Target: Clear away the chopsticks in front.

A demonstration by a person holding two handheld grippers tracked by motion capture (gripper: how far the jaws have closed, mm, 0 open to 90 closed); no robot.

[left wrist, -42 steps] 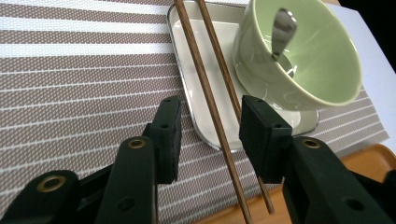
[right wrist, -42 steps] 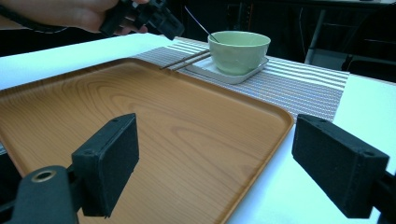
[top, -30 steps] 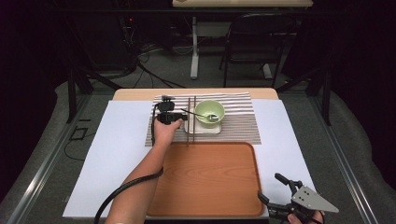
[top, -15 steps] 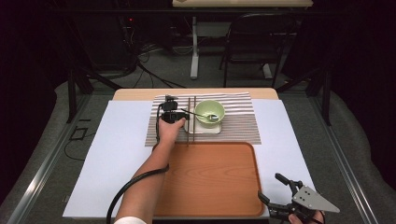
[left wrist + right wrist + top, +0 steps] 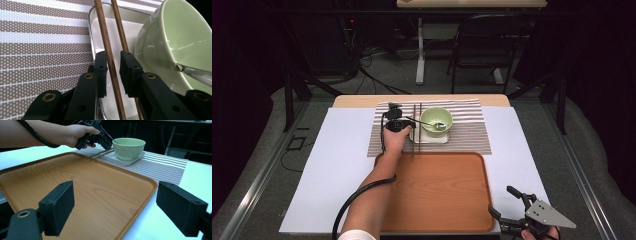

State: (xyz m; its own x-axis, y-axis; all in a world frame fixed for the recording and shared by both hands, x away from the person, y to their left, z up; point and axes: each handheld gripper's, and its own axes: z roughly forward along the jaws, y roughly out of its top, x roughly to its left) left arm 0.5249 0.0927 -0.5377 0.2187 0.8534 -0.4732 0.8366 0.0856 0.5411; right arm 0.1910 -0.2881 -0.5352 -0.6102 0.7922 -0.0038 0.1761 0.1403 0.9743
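Two brown chopsticks (image 5: 110,62) lie side by side over the edge of a white square plate (image 5: 100,27). On that plate stands a pale green bowl (image 5: 175,32) with a spoon (image 5: 195,73) in it. My left gripper (image 5: 113,53) straddles the nearer chopstick. Its jaws have just been closing, and a gap still shows beside the stick. The other chopstick runs behind the right jaw. From above, the left gripper (image 5: 404,124) sits left of the bowl (image 5: 436,120). My right gripper (image 5: 115,205) hangs open and holds nothing, over the tray's near right corner.
A wooden tray (image 5: 437,190) lies in front of the striped placemat (image 5: 467,132) on a white table cover (image 5: 337,165). The left forearm reaches along the tray's left side. A cable (image 5: 357,195) trails from the left gripper. A chair and desk stand beyond the table.
The left hand has edged slightly toward the chopsticks and lower. The right gripper has stayed where it was.
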